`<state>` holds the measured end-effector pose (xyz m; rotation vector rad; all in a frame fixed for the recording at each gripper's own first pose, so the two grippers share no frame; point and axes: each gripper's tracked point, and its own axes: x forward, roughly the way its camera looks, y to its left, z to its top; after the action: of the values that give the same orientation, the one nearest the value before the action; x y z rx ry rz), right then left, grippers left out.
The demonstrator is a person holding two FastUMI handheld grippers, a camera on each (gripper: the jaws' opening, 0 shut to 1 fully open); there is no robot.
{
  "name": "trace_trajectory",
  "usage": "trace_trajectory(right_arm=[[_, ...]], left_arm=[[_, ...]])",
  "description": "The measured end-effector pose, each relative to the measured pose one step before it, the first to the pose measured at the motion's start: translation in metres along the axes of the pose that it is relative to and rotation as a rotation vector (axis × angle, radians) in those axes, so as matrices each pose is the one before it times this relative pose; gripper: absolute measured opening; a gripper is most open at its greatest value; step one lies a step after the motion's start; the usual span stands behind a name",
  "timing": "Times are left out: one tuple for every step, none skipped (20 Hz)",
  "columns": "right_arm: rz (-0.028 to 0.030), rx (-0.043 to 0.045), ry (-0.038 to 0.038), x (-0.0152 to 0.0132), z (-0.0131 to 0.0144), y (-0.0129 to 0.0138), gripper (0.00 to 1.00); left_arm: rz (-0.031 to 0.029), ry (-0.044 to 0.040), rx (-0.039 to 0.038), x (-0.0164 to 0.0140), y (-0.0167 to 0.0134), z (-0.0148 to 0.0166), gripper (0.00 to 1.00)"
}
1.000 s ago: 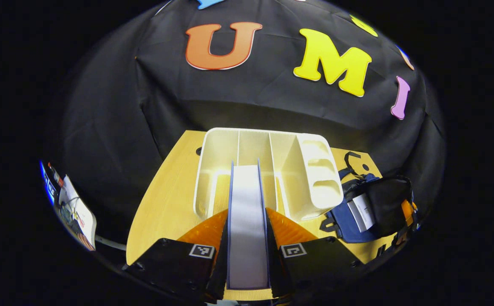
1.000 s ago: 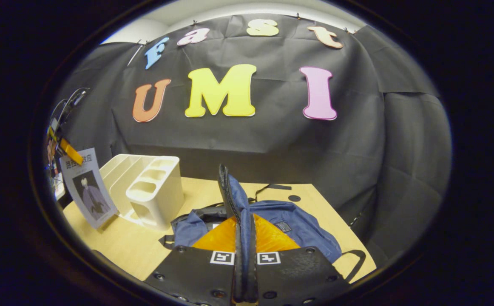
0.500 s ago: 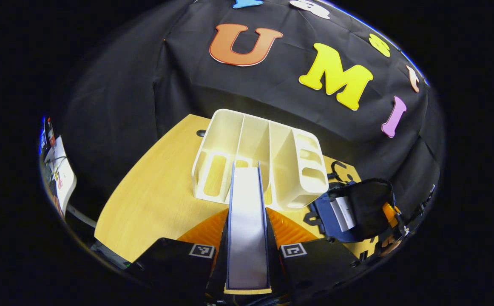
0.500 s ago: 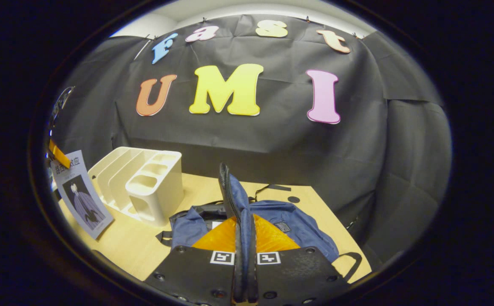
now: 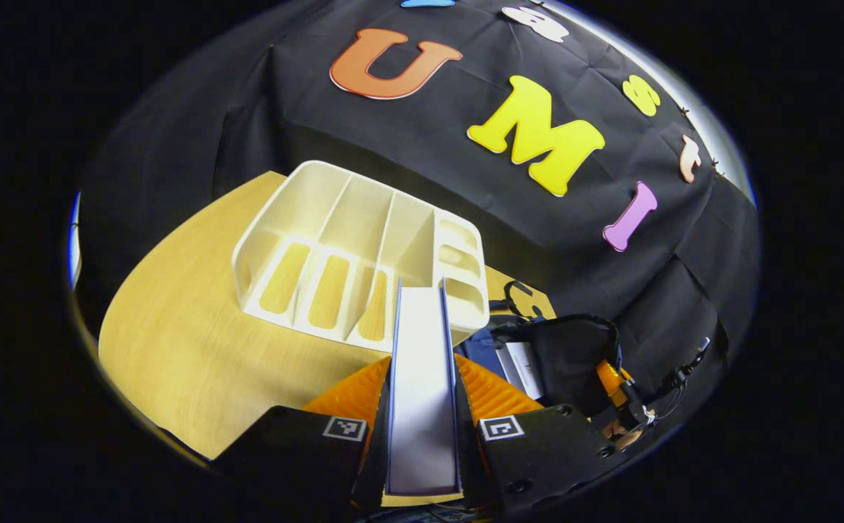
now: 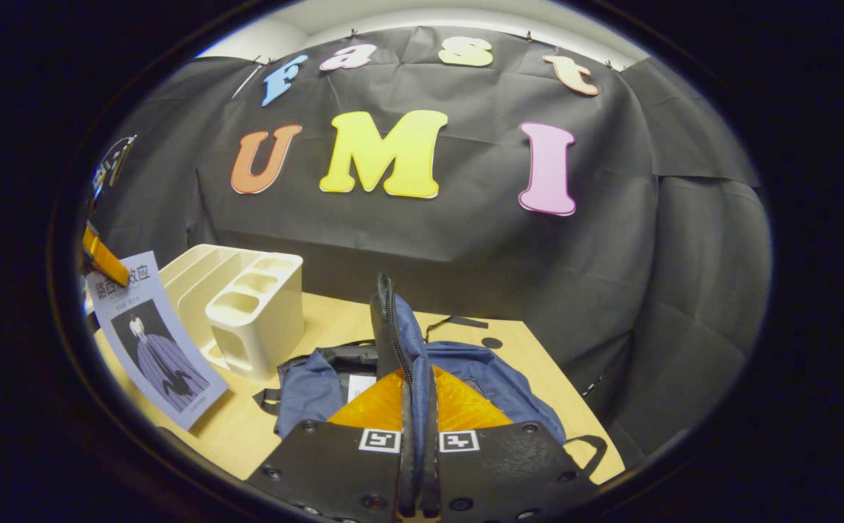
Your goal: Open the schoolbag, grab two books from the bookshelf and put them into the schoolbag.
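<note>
On the far left of the right gripper view, the book (image 6: 157,341) hangs in the air beside the bookshelf (image 6: 248,312). Its cover faces this way and it is tilted.

In the left gripper view, the left gripper (image 5: 422,407) has its fingers clamped on that book (image 5: 422,378), one finger on each cover. The page edge faces the camera. The book is thin and flat. It looks light and stiff, so it should not bend much. The covers look smooth, so it could slip if the squeeze gets loose. Holding it near the middle of one edge, as now, seems a good spot.

The bookshelf (image 5: 349,254) is white with open slots. It sits on the yellow wooden surface (image 5: 175,349), just past the book.

To the right of the bookshelf is the blue schoolbag (image 5: 560,356), lying on the surface. Its mouth is open and something white, maybe the first book, shows inside.

In the right gripper view, the right gripper (image 6: 418,436) has its fingers pressed together on the bag's zipper flap (image 6: 393,327), holding it up. The schoolbag (image 6: 494,378) is soft cloth and floppy. It would likely sag shut if let go, so the edge by the zipper is the place to hold it.

I think this is the second book, on its way to the bag. It should go in with a thin edge first.
</note>
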<state>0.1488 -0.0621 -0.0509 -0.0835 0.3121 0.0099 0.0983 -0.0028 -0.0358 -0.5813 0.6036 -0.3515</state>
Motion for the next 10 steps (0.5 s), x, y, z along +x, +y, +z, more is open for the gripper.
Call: trace_trajectory(right_arm=[[0.00033,0.00426,0.00069,0.0011,-0.00096,-0.00192,0.05],[-0.00045,0.00286,0.00207,0.00122,-0.00022,-0.00222,0.05],[0.00336,0.00563,0.005,0.00068,-0.00043,-0.00187,0.05],[0.00821,0.00742,0.00333,0.00094,0.00064,0.0002,0.05],[0.00635,0.00417,0.00171,0.00077,0.00087,-0.00106,0.05],[0.00569,0.00364,-0.00094,0.00011,0.0019,-0.00094,0.05],[0.00451,0.00208,-0.00529,0.0009,0.00311,-0.00059,0.05],[-0.00007,0.00124,-0.00229,0.00155,0.00193,-0.00205,0.05],[0.00325,0.00398,0.00016,0.00053,0.00051,-0.00098,0.05],[0.00548,0.00354,0.00148,0.00079,0.00145,-0.00085,0.04]], left_arm=[[-0.02608,0.0036,-0.00383,0.00769,-0.00941,0.0006,0.43],[-0.02197,0.00386,-0.00476,0.00723,-0.00891,-0.00071,0.43],[-0.02204,0.00126,-0.01113,0.00689,-0.00804,0.00021,0.43],[-0.02685,0.00551,-0.01616,0.00589,-0.00865,0.00017,0.43],[-0.02742,0.00854,-0.01703,0.005,-0.00819,-0.00267,0.42],[-0.02259,0.00318,-0.01435,0.00574,-0.00745,-0.00052,0.43],[-0.01838,-0.00473,-0.00038,0.00961,-0.00735,-0.00093,0.43],[-0.01051,-0.01015,0.00026,0.00846,-0.00588,0.00231,0.43],[-0.00828,-0.00994,-0.00403,0.00868,-0.00471,0.0029,0.42],[-0.01542,-0.00736,-0.01157,0.00748,-0.00695,0.00091,0.42]])
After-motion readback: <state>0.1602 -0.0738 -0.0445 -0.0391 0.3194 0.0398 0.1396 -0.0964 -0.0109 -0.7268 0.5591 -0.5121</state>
